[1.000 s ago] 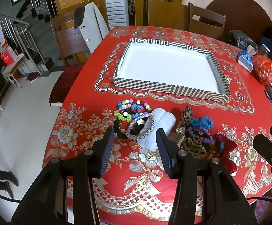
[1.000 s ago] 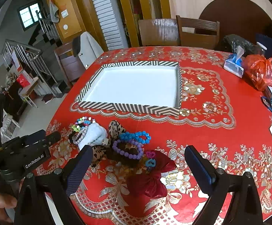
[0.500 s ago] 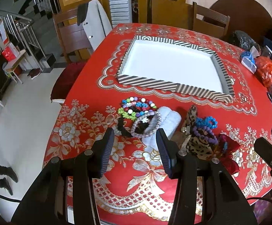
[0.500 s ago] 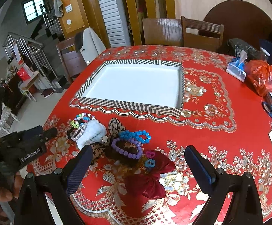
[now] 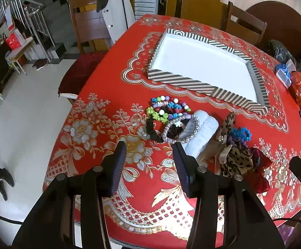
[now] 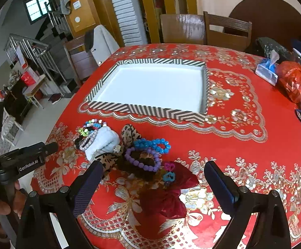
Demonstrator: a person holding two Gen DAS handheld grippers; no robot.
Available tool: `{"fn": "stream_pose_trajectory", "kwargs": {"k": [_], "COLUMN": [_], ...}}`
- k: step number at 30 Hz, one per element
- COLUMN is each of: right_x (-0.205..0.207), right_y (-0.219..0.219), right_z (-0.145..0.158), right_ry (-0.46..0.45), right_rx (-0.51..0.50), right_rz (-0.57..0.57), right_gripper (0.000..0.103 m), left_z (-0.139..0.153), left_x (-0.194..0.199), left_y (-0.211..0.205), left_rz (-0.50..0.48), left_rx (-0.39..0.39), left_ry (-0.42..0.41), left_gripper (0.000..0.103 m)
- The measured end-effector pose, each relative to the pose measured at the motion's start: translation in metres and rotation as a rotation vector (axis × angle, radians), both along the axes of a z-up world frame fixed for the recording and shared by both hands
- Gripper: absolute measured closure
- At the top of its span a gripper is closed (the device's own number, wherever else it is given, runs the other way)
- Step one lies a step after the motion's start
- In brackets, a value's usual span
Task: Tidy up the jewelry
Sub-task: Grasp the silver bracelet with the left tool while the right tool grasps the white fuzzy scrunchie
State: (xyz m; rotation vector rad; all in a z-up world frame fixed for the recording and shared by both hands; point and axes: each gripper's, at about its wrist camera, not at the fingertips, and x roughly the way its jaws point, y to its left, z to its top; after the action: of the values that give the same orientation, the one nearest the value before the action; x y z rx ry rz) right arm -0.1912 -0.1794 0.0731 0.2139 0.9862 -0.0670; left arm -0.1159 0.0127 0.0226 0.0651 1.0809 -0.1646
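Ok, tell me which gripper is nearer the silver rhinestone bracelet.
Left. The left gripper is open just short of the silver rhinestone bracelet, which lies right ahead of its fingertips. The right gripper is open over the dark red bow, with the bracelet well off to its left.

Your jewelry lies heaped near the tabletop's near edge: a multicolored bead bracelet (image 5: 167, 109) at the heap's left end, a silver rhinestone bangle (image 5: 180, 129) leaning on a white fluffy scrunchie (image 5: 202, 133), then a leopard-print bow (image 6: 129, 133), blue bead bracelet (image 6: 152, 144), purple bead bracelet (image 6: 143, 158) and dark red bow (image 6: 169, 193). Beyond them, toward the tabletop's middle, your striped tray (image 6: 150, 111) sits flat, its white floor bare.
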Motion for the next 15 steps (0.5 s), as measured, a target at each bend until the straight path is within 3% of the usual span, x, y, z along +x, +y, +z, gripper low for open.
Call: {"fn": "stream_pose_trajectory", "kwargs": {"k": [15], "right_x": [0.002], "right_y": [-0.005], "right_z": [-0.001], "right_ry": [0.008], "right_rx": [-0.001], "right_rz": [-0.011], "right_gripper": [0.006], "left_z": [-0.003], "left_x": [0.008], "left_y": [-0.02], "left_rz": [-0.051], "left_rx": [0.006], "left_ry": [0.01], "left_gripper": [0.057]}}
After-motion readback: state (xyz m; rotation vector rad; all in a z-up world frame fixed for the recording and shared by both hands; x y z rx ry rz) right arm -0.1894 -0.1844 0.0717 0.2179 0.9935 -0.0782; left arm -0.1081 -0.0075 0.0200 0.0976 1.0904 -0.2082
